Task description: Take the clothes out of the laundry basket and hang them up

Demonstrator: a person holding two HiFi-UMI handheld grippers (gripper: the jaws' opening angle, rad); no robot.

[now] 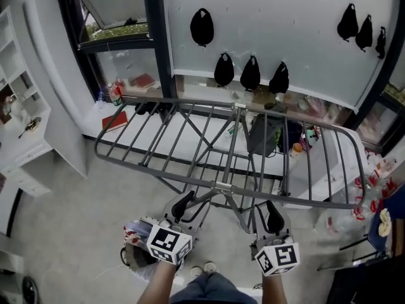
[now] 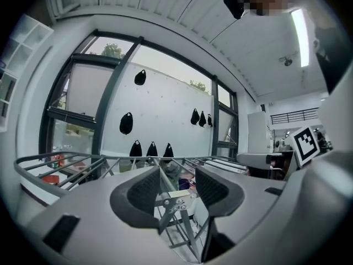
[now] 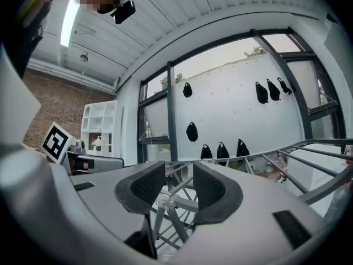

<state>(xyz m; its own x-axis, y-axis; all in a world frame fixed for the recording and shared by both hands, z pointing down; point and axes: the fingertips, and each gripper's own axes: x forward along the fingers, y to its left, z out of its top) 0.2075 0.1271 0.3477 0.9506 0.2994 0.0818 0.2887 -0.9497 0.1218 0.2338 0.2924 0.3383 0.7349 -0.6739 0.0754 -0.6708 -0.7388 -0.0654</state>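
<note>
- A white shelf unit (image 1: 18,90) stands at the floor's left edge. Its square cubbies hold small items too small to make out.
- The laundry basket (image 1: 126,257), dark and round-rimmed, sits on the pale floor (image 1: 69,227) at the near left, half hidden behind the left gripper's marker cube. Crumpled clothes (image 1: 135,229) with a blue and red print lie in it.
- The left gripper (image 1: 183,203) has its jaws held partly apart with nothing between them. The ribbed black pads (image 2: 144,189) are bare, and only rack bars show through the gap.
- The drying rack (image 1: 209,138), made of thin grey metal rods in a rounded frame, spreads both wings flat. No garment hangs on it.
- The right gripper (image 1: 274,218), near the rack's near edge, also has its jaws partly apart and empty. Its textured pads (image 3: 148,186) touch nothing.
- Black teardrop-shaped pouches (image 1: 202,26) hang on the smooth white wall (image 1: 285,24) beyond the rack's far edge.
</note>
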